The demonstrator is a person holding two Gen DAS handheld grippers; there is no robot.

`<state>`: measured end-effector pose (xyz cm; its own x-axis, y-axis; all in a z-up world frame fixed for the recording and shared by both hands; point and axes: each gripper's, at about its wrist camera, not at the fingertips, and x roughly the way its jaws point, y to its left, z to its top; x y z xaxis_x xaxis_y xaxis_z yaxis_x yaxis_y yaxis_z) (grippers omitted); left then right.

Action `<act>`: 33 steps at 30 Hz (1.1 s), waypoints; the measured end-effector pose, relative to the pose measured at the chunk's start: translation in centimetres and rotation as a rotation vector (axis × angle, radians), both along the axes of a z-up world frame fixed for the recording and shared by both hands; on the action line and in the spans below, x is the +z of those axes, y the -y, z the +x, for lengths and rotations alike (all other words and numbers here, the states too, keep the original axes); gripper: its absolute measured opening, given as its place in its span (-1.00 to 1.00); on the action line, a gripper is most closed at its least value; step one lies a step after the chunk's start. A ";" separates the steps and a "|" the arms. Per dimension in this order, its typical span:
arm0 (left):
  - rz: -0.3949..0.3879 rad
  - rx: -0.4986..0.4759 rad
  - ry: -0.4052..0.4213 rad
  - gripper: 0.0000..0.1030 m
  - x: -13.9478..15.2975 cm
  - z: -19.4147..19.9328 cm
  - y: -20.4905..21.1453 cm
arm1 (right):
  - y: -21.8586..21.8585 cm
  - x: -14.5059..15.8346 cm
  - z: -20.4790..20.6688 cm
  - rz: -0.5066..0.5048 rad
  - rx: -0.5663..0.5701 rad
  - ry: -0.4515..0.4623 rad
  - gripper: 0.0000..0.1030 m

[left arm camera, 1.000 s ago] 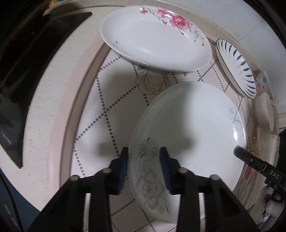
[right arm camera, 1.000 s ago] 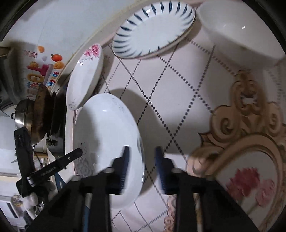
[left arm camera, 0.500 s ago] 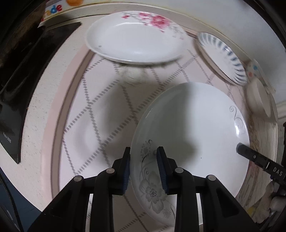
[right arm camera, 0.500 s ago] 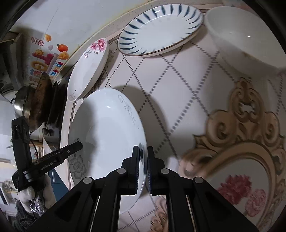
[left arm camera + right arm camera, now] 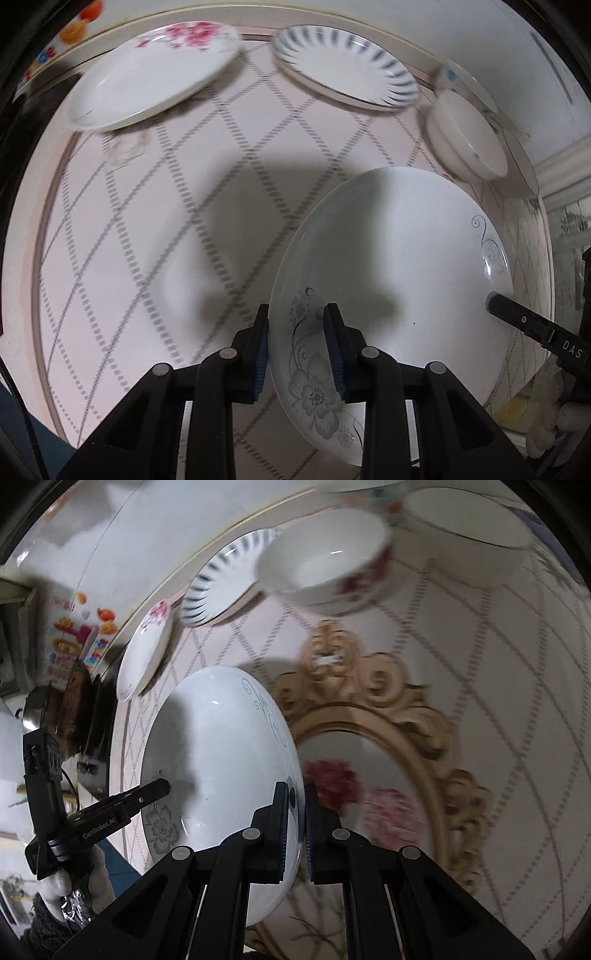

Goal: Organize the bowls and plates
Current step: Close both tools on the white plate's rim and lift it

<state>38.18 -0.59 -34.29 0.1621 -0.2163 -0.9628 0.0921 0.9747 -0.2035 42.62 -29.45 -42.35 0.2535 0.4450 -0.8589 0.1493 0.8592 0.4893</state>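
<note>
A large white plate with grey flowers [image 5: 399, 258] is held off the table by both grippers. My left gripper [image 5: 297, 350] straddles its near rim by the grey flower, jaws closed to the rim. My right gripper [image 5: 294, 819] is shut on the opposite rim; the plate also shows in the right wrist view [image 5: 218, 760]. A pink-rose plate [image 5: 151, 88], a blue-striped plate [image 5: 343, 81] and a white bowl [image 5: 465, 140] sit at the back of the table.
The patterned tablecloth [image 5: 166, 229] covers the round table. In the right wrist view a rose-patterned bowl [image 5: 325, 568] and another white bowl [image 5: 469, 528] sit beyond a gold oval motif [image 5: 369, 709]. A stove with pots [image 5: 66, 709] stands left of the table.
Both grippers closed onto the plate's rims and lifted it; it has moved to the right across the table, toward the bowls. The other dishes have stayed put.
</note>
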 end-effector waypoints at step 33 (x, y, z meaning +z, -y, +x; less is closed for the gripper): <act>0.074 -0.097 -0.004 -0.49 -1.7 2.8 8.2 | 6.8 -1.6 -0.8 0.009 -0.090 -0.053 -0.76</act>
